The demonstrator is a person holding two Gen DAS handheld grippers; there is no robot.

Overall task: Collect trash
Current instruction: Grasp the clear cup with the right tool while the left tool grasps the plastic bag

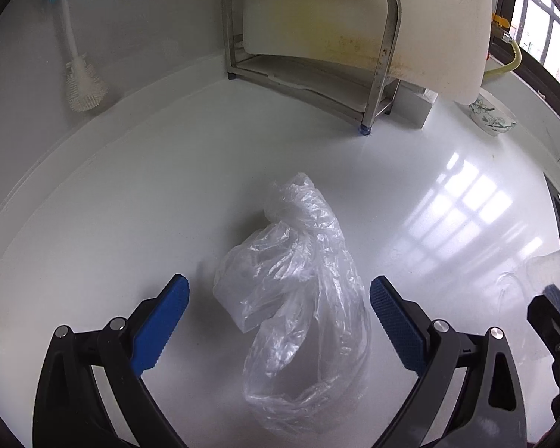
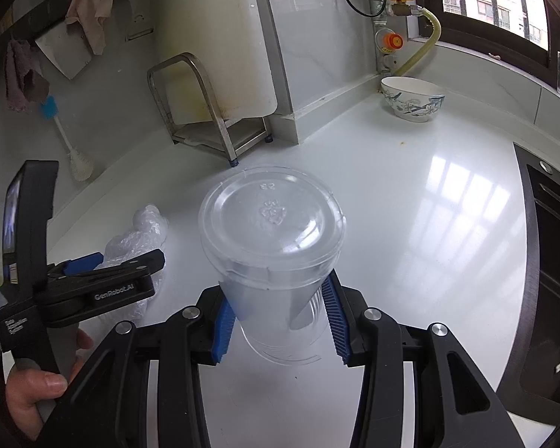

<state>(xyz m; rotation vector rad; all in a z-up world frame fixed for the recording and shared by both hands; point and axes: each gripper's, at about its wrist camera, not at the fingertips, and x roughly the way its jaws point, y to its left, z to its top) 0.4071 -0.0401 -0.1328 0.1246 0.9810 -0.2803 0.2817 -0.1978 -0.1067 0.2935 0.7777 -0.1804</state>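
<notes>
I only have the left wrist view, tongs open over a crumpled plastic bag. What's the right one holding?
Observer: The right tongs are shut on a clear plastic cup with a lid, held above the counter.
Operator: What's beyond it on that side?
Observer: A floral bowl sits in the far corner.
Operator: How's my side look from there?
Observer: The left tongs hang just over the plastic bag.
</notes>
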